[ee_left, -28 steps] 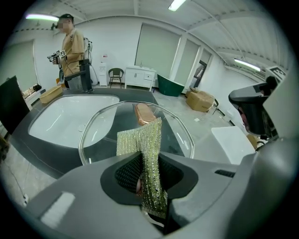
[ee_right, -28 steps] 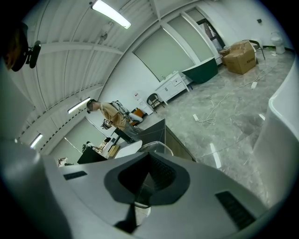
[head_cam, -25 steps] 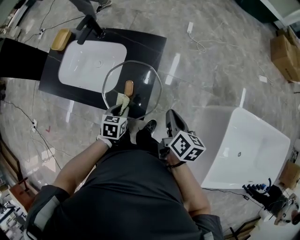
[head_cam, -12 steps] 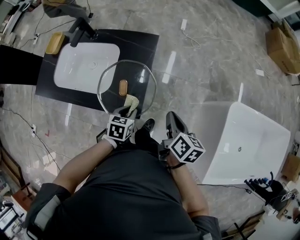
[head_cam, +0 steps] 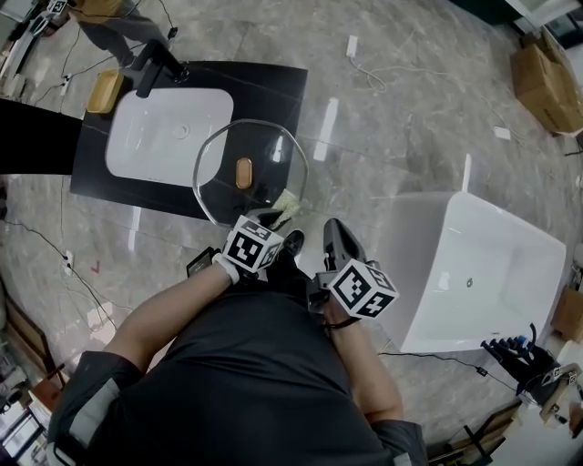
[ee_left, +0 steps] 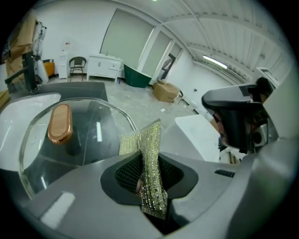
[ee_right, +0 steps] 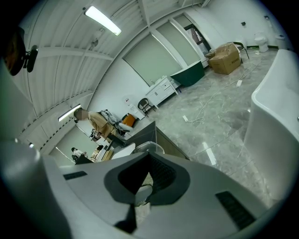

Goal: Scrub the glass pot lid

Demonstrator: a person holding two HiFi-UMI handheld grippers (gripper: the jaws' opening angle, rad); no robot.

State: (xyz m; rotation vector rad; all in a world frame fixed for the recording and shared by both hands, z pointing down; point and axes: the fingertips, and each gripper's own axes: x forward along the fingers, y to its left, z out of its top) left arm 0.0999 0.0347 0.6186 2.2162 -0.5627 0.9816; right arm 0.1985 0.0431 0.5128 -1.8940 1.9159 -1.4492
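Note:
A round glass pot lid (head_cam: 219, 159) with a copper-coloured handle (head_cam: 243, 173) hangs tilted above the black counter's edge. My left gripper (head_cam: 273, 217) is shut on a yellow-green scrubbing cloth (head_cam: 287, 202), which lies against the lid's near right rim. In the left gripper view the cloth (ee_left: 142, 144) stands up between the jaws of the left gripper (ee_left: 145, 179), with the lid (ee_left: 93, 140) and its handle (ee_left: 60, 123) just beyond. My right gripper (head_cam: 330, 226) sits to the right of the lid. In its own view the right gripper (ee_right: 142, 191) looks shut on the lid's rim (ee_right: 147, 148), seen edge-on.
Under the lid is a black counter (head_cam: 273, 86) with a white sink (head_cam: 168, 136), a black faucet (head_cam: 155, 64) and a wooden tray (head_cam: 103, 91). A white bathtub (head_cam: 474, 273) stands at right. A cardboard box (head_cam: 547, 77) and cables lie on the marble floor. A person (head_cam: 100, 14) stands beyond the counter.
My left gripper has carried the cloth from near the lid's handle down and right to the lid's near right rim. The right gripper has stayed put.

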